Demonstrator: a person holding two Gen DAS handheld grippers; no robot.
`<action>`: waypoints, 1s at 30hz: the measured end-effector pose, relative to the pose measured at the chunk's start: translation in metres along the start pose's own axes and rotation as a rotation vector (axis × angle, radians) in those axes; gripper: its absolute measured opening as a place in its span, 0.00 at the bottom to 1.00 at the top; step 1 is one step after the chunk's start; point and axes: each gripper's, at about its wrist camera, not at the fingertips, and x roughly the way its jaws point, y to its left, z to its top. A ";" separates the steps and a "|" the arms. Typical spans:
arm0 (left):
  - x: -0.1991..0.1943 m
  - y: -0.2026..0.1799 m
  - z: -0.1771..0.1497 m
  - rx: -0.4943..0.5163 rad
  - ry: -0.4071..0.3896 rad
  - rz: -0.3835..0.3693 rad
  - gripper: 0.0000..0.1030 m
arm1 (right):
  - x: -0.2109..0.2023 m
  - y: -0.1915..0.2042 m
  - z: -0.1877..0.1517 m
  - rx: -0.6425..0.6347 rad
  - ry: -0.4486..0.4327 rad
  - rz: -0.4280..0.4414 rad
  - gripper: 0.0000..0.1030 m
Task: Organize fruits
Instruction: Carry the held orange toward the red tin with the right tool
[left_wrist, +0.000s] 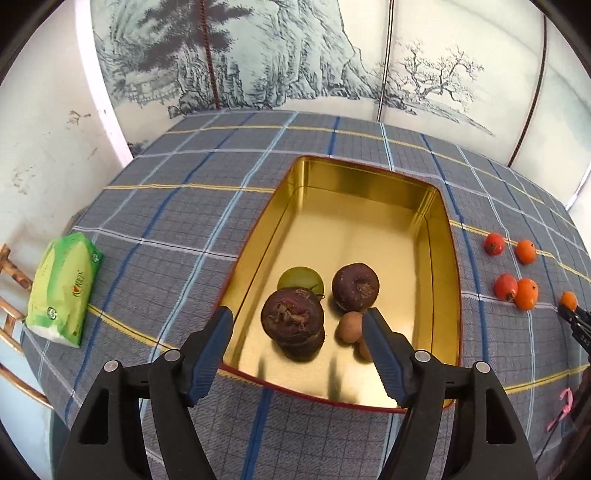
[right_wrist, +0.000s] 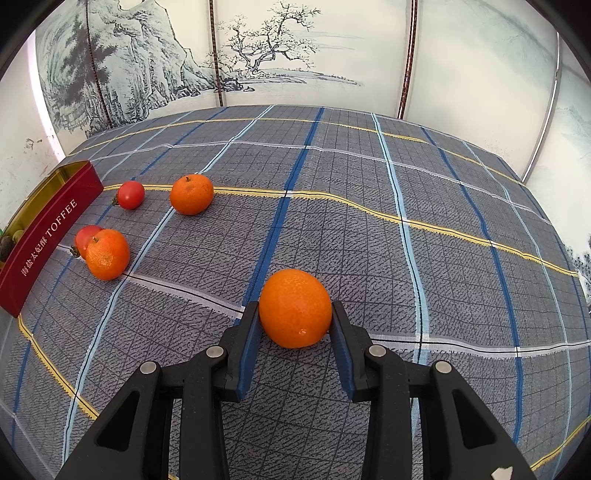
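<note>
A gold tin tray (left_wrist: 413, 236) with red outer walls (right_wrist: 48, 236) holds two dark purple fruits (left_wrist: 292, 318) (left_wrist: 355, 287), a green fruit (left_wrist: 300, 277) and small brown fruits (left_wrist: 350, 327). My left gripper (left_wrist: 297, 322) is open above the tray's near end, its jaws on either side of the nearer purple fruit and apart from it. My right gripper (right_wrist: 294, 314) is shut on an orange (right_wrist: 295, 308) that rests on the cloth. Two more oranges (right_wrist: 191, 194) (right_wrist: 108, 254) and two tomatoes (right_wrist: 130, 194) (right_wrist: 85, 237) lie between it and the tray.
A green tissue pack (left_wrist: 63, 284) lies at the table's left edge, by a wooden chair back (left_wrist: 11, 295). A checked blue-grey cloth (right_wrist: 369, 221) covers the table. A painted folding screen (right_wrist: 258, 55) stands behind it.
</note>
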 end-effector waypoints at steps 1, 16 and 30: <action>-0.001 0.000 -0.001 0.000 -0.002 0.004 0.71 | 0.000 0.000 0.000 0.000 0.000 0.000 0.34; -0.017 -0.007 -0.022 0.041 -0.057 0.060 0.73 | 0.000 0.000 0.000 0.000 0.000 -0.001 0.33; -0.018 -0.010 -0.034 0.043 -0.046 0.034 0.82 | 0.002 0.001 0.000 0.020 0.004 -0.027 0.32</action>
